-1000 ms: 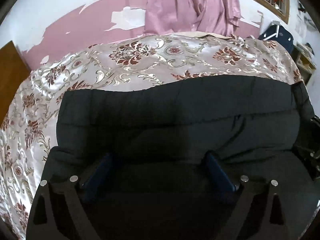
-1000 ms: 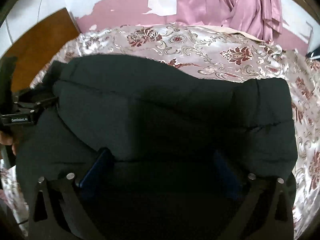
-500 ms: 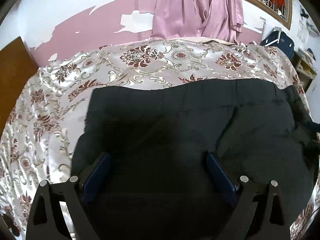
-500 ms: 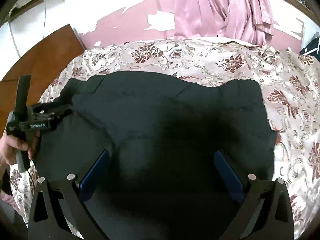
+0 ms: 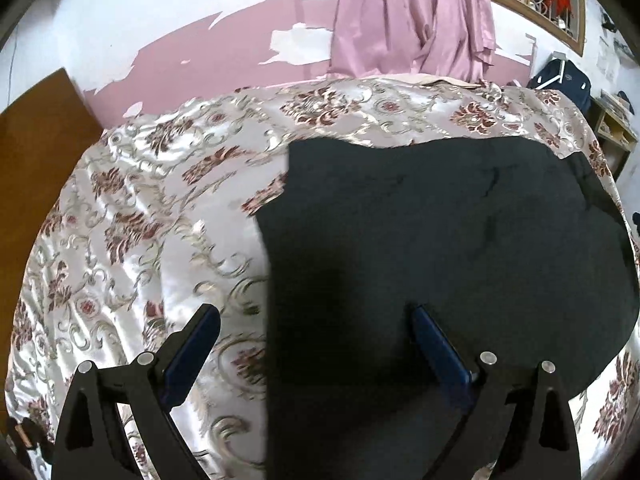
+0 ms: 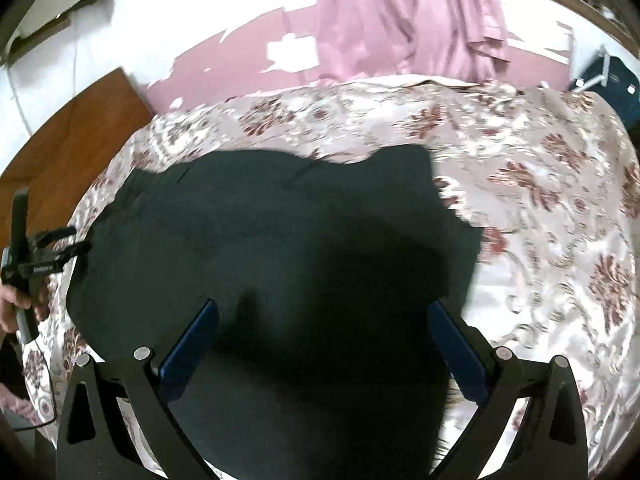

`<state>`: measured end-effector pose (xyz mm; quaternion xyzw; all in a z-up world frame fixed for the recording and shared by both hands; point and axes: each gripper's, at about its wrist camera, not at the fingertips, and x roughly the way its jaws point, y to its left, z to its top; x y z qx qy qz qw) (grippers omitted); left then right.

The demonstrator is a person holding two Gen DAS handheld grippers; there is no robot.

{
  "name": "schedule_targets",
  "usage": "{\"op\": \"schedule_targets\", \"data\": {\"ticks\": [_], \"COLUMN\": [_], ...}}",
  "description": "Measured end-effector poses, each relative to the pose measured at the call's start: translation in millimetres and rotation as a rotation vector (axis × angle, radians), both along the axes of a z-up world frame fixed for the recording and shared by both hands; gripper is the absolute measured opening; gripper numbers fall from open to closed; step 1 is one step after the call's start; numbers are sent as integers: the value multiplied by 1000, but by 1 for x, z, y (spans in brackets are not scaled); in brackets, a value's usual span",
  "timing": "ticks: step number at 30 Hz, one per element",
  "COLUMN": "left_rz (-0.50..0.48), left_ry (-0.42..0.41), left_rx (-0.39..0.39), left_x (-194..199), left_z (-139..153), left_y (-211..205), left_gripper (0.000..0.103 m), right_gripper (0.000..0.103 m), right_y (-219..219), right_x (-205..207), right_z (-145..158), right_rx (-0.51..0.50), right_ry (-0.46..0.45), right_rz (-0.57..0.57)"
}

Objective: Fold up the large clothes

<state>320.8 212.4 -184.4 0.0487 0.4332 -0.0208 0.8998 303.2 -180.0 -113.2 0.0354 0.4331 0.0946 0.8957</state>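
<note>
**We have let go and pulled back from the folded garment**

We start with the bed (image 5: 120,208), since it carries everything: its floral satin cover runs from the peeling pink wall at the far edge to the near edge under our tools. A second ago the black garment (image 5: 440,240) filled both views and hid most of the cover; now far more of the pattern shows around it, so we have drawn back and up. The garment lies as a thick dark bundle, nearer the bed's right edge in the left wrist view, with its far hem well short of the far edge. We judge one fold is laid and the next is a matter of choosing a fresh edge.

The left gripper (image 5: 314,342) stands wide, one finger over bare cover and the other over the cloth, holding nothing. The right gripper (image 6: 322,332) is likewise wide and empty above the garment's near part (image 6: 280,240). From the right wrist we see the left tool off the garment's left side, held in a hand (image 6: 16,304).

Around us, a pink curtain (image 5: 412,16) hangs at the far wall, a wooden panel (image 5: 36,140) stands by the far left corner, and a dark bag (image 5: 564,84) sits beyond the far right corner. None lies in our path; the slippery cover is our only worry.
</note>
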Motion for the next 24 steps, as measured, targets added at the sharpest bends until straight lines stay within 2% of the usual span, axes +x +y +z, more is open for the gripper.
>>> {"op": "schedule_targets", "data": {"ticks": [2,5,9,19,24], "left_rz": [10,3,-11,-47,-63], "left_ry": [13,28,43,95,117], "left_rx": [-30,-118,-209,-235,-307], "left_x": [-2,-1,6,30,43], "left_z": [-4,-9,-16,-44,-56], "left_y": [12,25,26,17,21], "left_gripper": [97,97,97,100,103], "right_gripper": [101,101,101,101,101], "right_y": [-13,-34,-60,-79,-86], "right_x": [-2,-6,0,32,50], "right_z": [2,1,-13,-75,-103], "right_rx": [8,16,87,246,331], "right_ry": [-1,-3,29,142,193], "right_rz": [-22,-42,-60,-45,-40]}}
